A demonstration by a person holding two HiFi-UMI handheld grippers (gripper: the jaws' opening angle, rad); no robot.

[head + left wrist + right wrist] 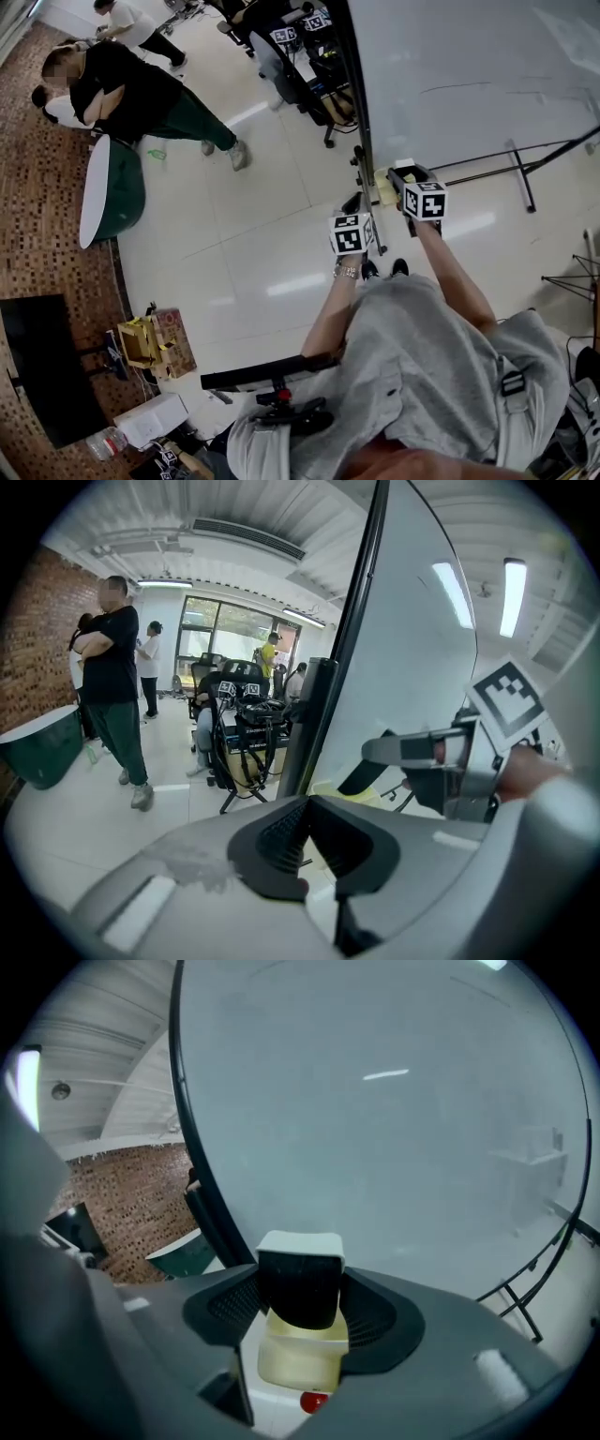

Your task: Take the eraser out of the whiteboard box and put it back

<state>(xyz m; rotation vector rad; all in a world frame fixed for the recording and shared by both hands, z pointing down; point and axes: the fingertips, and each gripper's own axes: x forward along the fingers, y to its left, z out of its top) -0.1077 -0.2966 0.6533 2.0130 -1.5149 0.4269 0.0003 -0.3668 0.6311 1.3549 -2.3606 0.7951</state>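
The eraser (300, 1283), black felt under a white top, stands upright between the jaws of my right gripper (302, 1309), whose pads press its sides. It hangs just above the pale yellow whiteboard box (295, 1354), where a red cap (314, 1401) shows at the bottom. In the head view the right gripper (406, 178) is by the whiteboard's (469, 75) left edge, above the box (383, 188). My left gripper (355, 202) sits just left of it, jaws together and empty (314, 841). The left gripper view shows the right gripper (417, 754) beside the board.
The whiteboard's stand legs (521, 174) spread over the floor to the right. People (122, 89) stand at the far left by a green round tub (114, 187). Chairs and gear (300, 56) crowd behind the board. Cardboard boxes (155, 342) and a black screen (42, 366) lie at lower left.
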